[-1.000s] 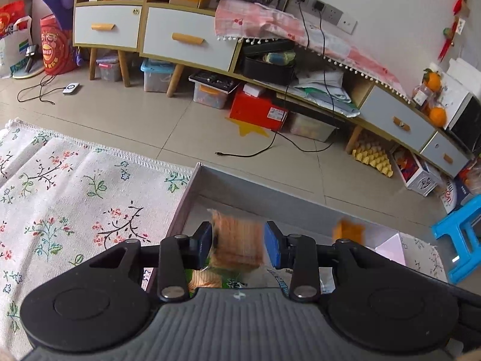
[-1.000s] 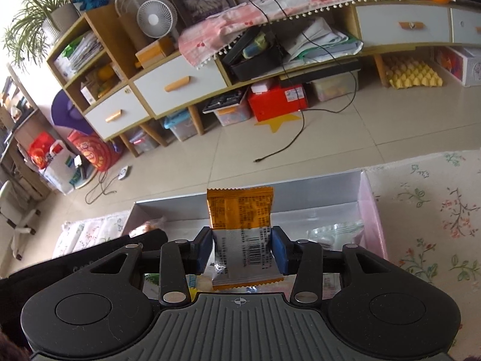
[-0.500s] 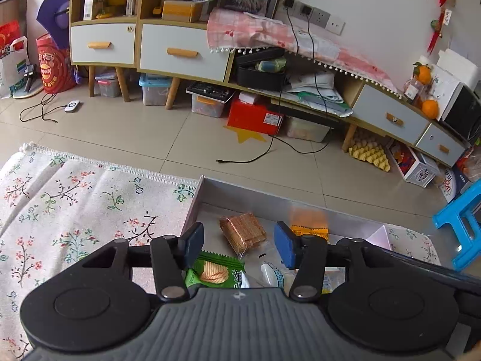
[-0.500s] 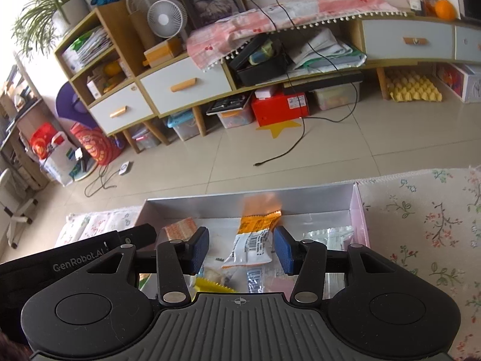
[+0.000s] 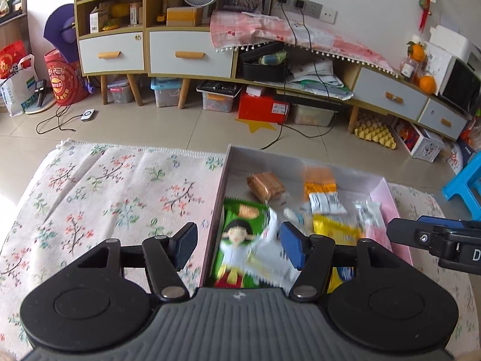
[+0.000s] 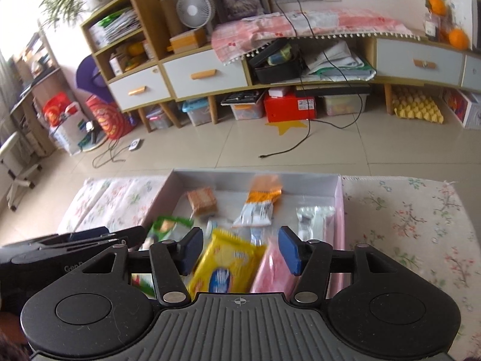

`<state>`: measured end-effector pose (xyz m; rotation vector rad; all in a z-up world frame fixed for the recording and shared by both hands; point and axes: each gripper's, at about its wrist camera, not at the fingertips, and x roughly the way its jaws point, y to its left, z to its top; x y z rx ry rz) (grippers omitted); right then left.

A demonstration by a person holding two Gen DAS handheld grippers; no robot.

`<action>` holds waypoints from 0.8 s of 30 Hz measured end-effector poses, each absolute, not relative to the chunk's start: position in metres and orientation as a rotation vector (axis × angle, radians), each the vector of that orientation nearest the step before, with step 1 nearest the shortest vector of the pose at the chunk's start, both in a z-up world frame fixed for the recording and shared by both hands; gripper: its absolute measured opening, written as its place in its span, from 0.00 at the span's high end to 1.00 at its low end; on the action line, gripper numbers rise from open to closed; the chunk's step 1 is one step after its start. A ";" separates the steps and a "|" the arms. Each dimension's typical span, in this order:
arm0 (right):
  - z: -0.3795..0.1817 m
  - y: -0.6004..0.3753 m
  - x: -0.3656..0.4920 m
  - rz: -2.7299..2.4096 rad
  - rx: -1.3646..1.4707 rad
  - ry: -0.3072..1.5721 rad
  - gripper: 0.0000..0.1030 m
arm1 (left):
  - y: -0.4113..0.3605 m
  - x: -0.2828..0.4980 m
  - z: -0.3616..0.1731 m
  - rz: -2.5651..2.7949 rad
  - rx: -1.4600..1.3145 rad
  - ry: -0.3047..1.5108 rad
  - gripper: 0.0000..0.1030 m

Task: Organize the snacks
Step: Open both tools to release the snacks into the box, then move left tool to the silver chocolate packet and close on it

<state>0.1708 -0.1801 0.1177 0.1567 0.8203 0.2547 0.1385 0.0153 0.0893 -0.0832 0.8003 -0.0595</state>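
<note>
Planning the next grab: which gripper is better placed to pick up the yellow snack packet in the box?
Probably right. The right gripper is open with the yellow snack packet directly between its fingers. The left gripper is open over the green snack packet.

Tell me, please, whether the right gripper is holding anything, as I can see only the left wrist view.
Observer: No. The right gripper is open and empty, hovering over the near end of the box.
Operator: What shows between its fingers?
Observer: A yellow packet and a pink packet, side by side in the box below it.
Operator: Is there anything off the table's left end that I cannot see?
Observer: Yes, a white chair stands on the floor there.
</note>
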 end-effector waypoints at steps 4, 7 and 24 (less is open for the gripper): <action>0.114 -0.184 0.147 0.261 0.163 0.867 0.46 | 0.011 0.116 0.086 -0.090 -0.071 0.817 0.42; 0.114 -0.183 0.128 0.277 0.152 0.887 0.46 | 0.004 0.102 0.085 -0.123 -0.062 0.832 0.39; 0.086 -0.179 0.037 0.338 -0.015 1.000 0.41 | -0.026 0.029 0.053 -0.262 0.067 0.966 0.33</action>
